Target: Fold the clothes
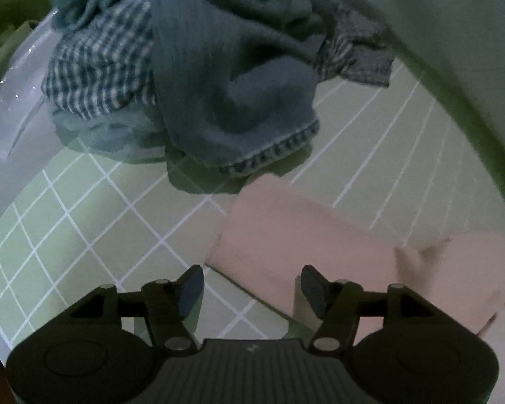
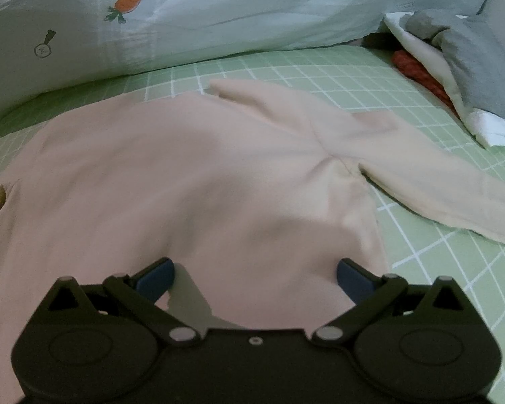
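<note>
With both the left gripper [image 1: 252,289] and the right gripper [image 2: 255,277] open and empty, we judge the pink long-sleeved top [image 2: 171,181] on the green checked bedsheet [image 2: 454,286] soft and light, best pinched at its sleeve [image 2: 447,188] cuff or hem.

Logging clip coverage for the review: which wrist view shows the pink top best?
The right wrist view: the pink top lies spread on the green checked sheet, body and one sleeve visible, under the open right gripper. The left wrist view catches only a blurred sleeve and edge of it, beside the open left gripper.

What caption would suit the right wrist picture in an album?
Open right gripper poised over a pink top spread on the green checked sheet, carrot-print bedding behind.
</note>
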{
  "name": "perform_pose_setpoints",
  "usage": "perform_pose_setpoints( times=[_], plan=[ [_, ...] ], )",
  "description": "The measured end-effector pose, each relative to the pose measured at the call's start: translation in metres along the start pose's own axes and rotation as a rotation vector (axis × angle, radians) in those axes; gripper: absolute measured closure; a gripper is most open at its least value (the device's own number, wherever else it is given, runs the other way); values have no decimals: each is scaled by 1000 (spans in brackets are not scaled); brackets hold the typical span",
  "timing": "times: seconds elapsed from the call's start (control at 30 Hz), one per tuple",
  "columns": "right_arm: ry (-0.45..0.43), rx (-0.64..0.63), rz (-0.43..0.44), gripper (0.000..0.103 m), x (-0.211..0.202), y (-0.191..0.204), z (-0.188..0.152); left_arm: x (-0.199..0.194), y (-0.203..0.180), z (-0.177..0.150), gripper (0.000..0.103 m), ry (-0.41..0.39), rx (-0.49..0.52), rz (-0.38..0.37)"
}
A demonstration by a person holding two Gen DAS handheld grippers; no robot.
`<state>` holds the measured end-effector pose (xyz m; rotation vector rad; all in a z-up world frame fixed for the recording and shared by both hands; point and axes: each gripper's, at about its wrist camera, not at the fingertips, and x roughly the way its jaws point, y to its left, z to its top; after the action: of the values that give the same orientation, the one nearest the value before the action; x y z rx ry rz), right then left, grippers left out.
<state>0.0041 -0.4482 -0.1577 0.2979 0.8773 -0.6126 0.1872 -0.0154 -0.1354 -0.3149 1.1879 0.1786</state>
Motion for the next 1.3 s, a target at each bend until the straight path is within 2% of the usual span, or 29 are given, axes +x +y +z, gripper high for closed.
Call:
perform_pose_setpoints(
  times=[0.13, 0.17, 0.2, 0.27, 0.67, 0.93, 1.0, 1.07, 1.2, 1.3],
  plan=[
    [-2, 8, -8, 0, 0, 1, 0, 4, 9, 9, 42, -12, -10, 54],
    [-1, 10, -10, 0, 0, 1, 0, 2, 13, 5, 55, -14, -19, 55],
    [1, 11, -11, 0, 0, 1, 0, 0, 17, 2, 73, -16, -28, 56],
    [5, 14, -14, 0, 1, 1, 1, -4, 26, -4, 99, -21, -47, 58],
    [38, -35, 34, 0, -9, -4, -8, -29, 74, -43, 99, -47, -155, 68],
    [61, -122, 109, 0, -21, -9, -20, -47, 70, -78, 93, -48, -144, 82],
    [87, -153, 142, 0, -22, -13, -17, -53, 66, -84, 82, -55, -144, 83],
    [92, -151, 162, 0, -24, -22, -12, -61, 58, -88, 76, -70, -137, 75],
    [28, -122, 157, 0, -26, -47, 10, -73, 24, -89, 60, -107, -55, 57],
    [-21, -127, 131, 0, -20, -63, 37, -72, -15, -81, 52, -124, 35, 35]
  ],
)
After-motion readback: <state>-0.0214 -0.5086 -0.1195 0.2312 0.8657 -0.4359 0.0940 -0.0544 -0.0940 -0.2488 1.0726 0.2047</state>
